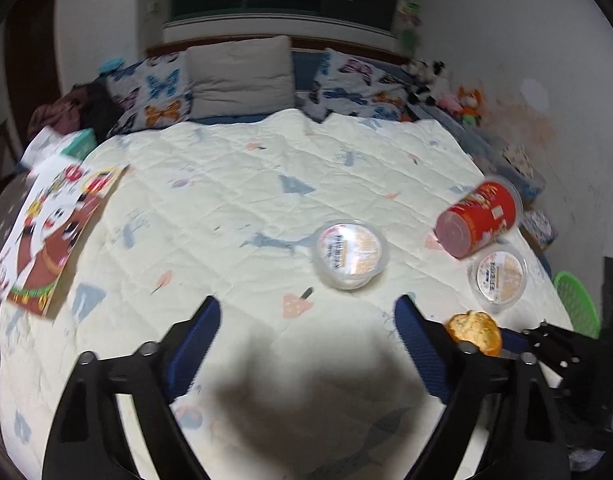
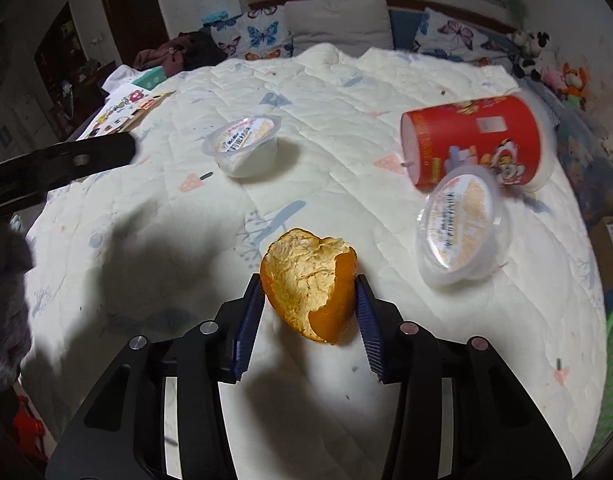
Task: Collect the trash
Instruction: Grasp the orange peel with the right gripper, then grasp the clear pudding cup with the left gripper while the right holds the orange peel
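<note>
A curled piece of orange peel (image 2: pixel 306 280) lies on the pale quilt, and my right gripper (image 2: pixel 308 278) is shut on it, a blue pad against each side. The left wrist view shows the same peel (image 1: pixel 472 330) low on the right. Wide open with nothing between its fingers, my left gripper (image 1: pixel 306 300) hovers over the quilt just short of a sealed clear plastic cup (image 1: pixel 348 252) (image 2: pixel 246 144). A second such cup (image 1: pixel 500 276) (image 2: pixel 458 224) sits tilted to the right of the peel. Behind it a red snack can (image 1: pixel 480 214) (image 2: pixel 474 140) lies on its side.
The quilt (image 1: pixel 246 184) covers a bed with butterfly pillows (image 1: pixel 154 92) and a grey pillow (image 1: pixel 240 76) at the far end. A colourful printed sheet (image 1: pixel 50 240) lies at the left edge. A green basket (image 1: pixel 578 304) stands beyond the right edge, and soft toys (image 2: pixel 562 76) line the wall.
</note>
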`<state>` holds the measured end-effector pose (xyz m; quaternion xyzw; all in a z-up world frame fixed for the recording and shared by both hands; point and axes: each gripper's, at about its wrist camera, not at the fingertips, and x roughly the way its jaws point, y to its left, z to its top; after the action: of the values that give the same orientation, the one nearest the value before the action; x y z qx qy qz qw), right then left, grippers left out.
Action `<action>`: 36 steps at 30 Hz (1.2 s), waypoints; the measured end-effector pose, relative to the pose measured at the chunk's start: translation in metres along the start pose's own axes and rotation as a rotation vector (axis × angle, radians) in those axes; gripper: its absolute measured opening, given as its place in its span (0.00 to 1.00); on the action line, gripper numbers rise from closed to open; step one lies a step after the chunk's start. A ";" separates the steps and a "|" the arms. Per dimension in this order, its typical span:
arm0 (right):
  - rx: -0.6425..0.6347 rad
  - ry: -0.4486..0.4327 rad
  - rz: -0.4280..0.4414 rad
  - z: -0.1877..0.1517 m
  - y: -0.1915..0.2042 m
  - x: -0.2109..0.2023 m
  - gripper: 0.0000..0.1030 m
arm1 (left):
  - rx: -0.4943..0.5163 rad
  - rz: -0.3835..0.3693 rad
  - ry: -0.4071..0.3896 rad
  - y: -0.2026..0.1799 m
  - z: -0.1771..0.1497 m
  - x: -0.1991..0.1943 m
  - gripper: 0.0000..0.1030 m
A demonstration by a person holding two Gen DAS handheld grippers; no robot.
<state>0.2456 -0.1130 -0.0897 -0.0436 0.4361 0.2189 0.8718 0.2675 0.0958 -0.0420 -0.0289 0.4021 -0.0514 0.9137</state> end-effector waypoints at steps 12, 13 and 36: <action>0.024 -0.054 0.011 -0.028 -0.022 -0.051 0.44 | 0.138 -0.001 0.077 -0.036 0.018 0.057 0.87; 0.035 -0.058 0.015 -0.032 -0.027 -0.056 0.44 | 0.142 -0.010 0.085 -0.037 0.020 0.061 0.87; 0.107 -0.098 -0.041 -0.058 -0.071 -0.097 0.44 | 0.046 -0.067 0.139 -0.029 0.028 0.107 0.61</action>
<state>0.1820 -0.2258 -0.0583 0.0049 0.4028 0.1792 0.8975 0.3578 0.0544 -0.0985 -0.0175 0.4620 -0.0931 0.8818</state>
